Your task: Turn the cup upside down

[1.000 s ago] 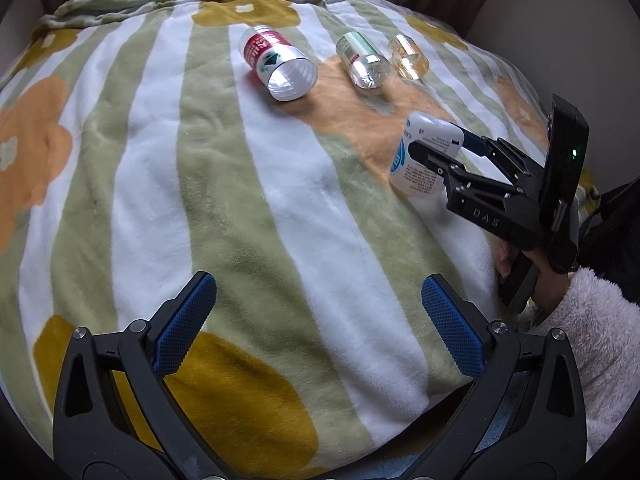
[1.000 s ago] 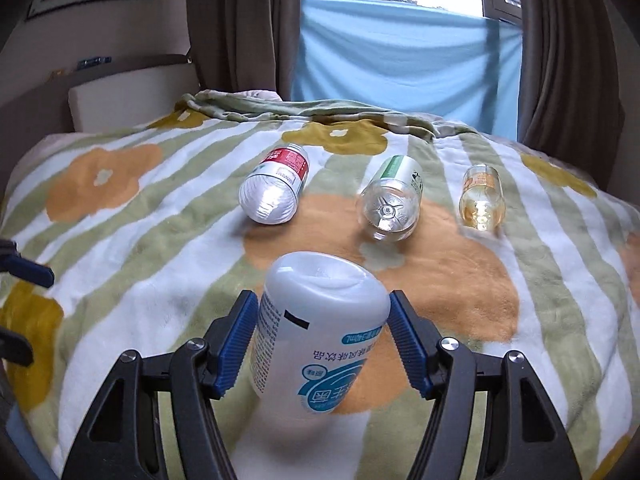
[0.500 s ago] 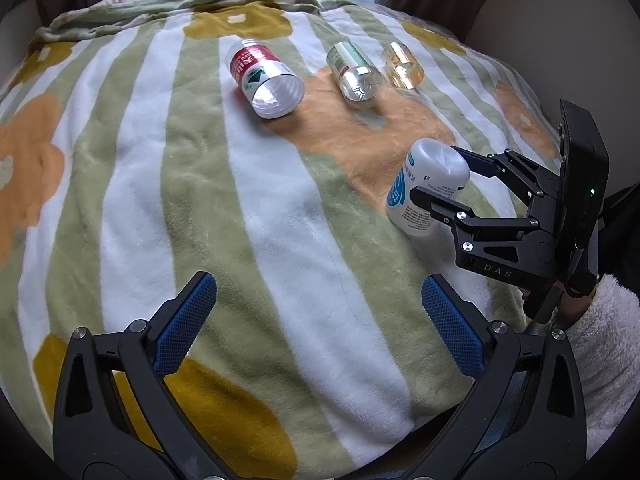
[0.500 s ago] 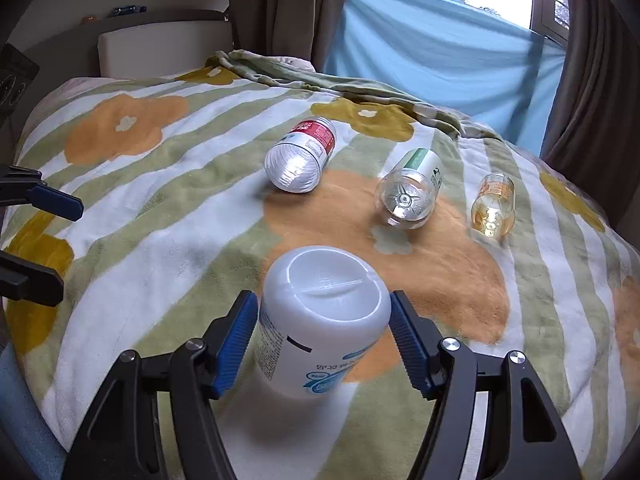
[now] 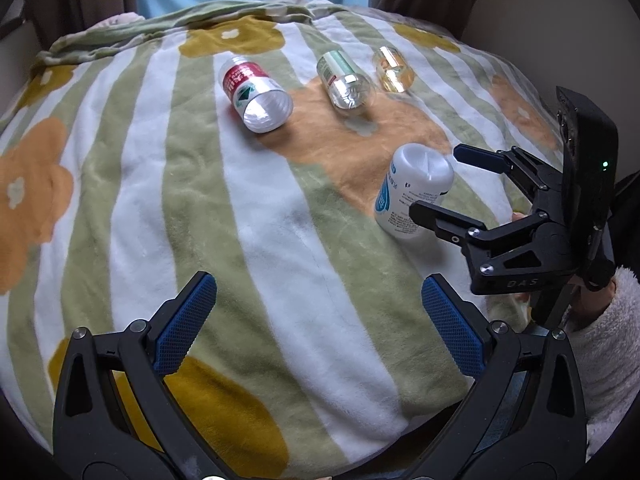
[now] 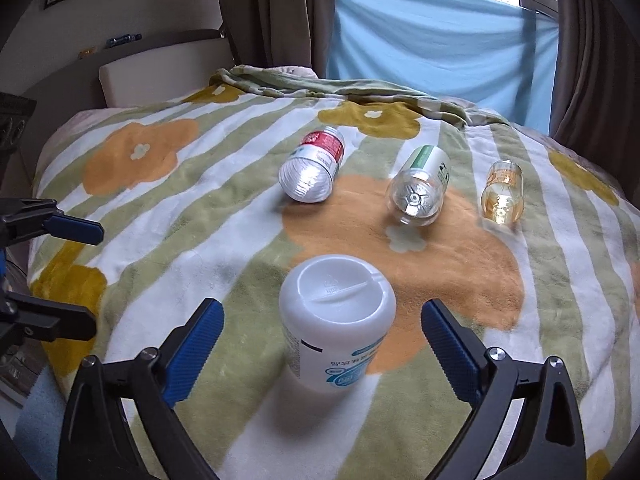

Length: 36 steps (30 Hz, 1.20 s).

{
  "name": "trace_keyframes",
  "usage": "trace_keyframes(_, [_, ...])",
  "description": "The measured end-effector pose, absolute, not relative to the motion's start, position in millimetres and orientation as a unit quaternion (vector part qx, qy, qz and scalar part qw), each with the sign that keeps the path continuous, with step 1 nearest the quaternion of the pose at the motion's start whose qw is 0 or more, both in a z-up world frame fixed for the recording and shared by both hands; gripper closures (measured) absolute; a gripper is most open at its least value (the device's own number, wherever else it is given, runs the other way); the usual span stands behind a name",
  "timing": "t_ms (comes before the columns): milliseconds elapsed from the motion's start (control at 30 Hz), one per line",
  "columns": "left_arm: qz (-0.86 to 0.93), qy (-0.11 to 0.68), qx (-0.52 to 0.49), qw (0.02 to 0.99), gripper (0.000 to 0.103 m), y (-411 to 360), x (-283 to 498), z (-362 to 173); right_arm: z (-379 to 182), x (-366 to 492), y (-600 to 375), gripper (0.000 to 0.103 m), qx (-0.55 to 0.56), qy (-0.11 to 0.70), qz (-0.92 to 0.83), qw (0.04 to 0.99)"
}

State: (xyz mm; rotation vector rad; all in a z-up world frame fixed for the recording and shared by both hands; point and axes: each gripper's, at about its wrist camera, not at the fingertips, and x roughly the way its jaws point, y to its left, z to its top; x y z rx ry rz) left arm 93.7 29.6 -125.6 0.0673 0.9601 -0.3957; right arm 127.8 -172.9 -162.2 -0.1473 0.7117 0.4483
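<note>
A white cup with a blue label (image 6: pixel 338 320) (image 5: pixel 414 190) stands upside down on the striped blanket, its flat base on top, leaning slightly. My right gripper (image 6: pixel 322 344) (image 5: pixel 446 182) is open, its blue pads spread wide on either side of the cup without touching it. My left gripper (image 5: pixel 316 328) is open over bare blanket near the front edge, well to the left of the cup. Its fingers (image 6: pixel 72 230) show at the left edge of the right wrist view.
Three cut bottle cups lie on their sides further back: a red-labelled one (image 5: pixel 256 96) (image 6: pixel 314 168), a green-labelled one (image 5: pixel 346 80) (image 6: pixel 420 188) and a small amber one (image 5: pixel 392 68) (image 6: pixel 502 192). Curtains and a blue cloth (image 6: pixel 432 40) hang behind the bed. A fuzzy sleeve (image 5: pixel 604 344) holds the right gripper.
The right gripper brought the white cup down onto the blanket and opened its jaws, letting go of it. The cup now stands free. The left gripper stayed open.
</note>
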Motion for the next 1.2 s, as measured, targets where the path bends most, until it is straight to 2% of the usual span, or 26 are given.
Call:
trace_keyframes(133, [-0.168,0.404,0.038,0.898,0.001,27.9,85.5,-89.0,-118.3,114.3,-182.9,0.004,-0.048,0.336,0.204,0.918])
trace_keyframes(333, [-0.118,0.275,0.042,0.953,0.001,21.1,62.9,-23.0,-41.4,80.8,-201.7,0.004,-0.025,0.266,0.153,0.952])
trace_keyframes(433, [-0.090,0.235,0.031,0.967,0.001,18.7,48.4,-6.1,-19.0,62.4,-211.8,0.004,-0.028,0.227,0.099,0.968])
trace_keyframes(600, [-0.065,0.188,-0.015,0.980,0.001,20.9,21.8,-0.9,-21.1,40.6,-226.5,0.004,-0.036,0.202,0.032,0.978])
trace_keyframes(800, [-0.032,0.154,0.021,0.987,0.001,7.3,7.9,1.8,-21.4,25.6,-236.3,0.004,-0.012,0.176,0.021,0.984])
trace_keyframes(1200, [-0.038,0.147,0.014,0.988,0.001,-1.9,2.7,1.9,-16.5,18.1,-239.6,0.004,-0.001,0.157,0.013,0.987])
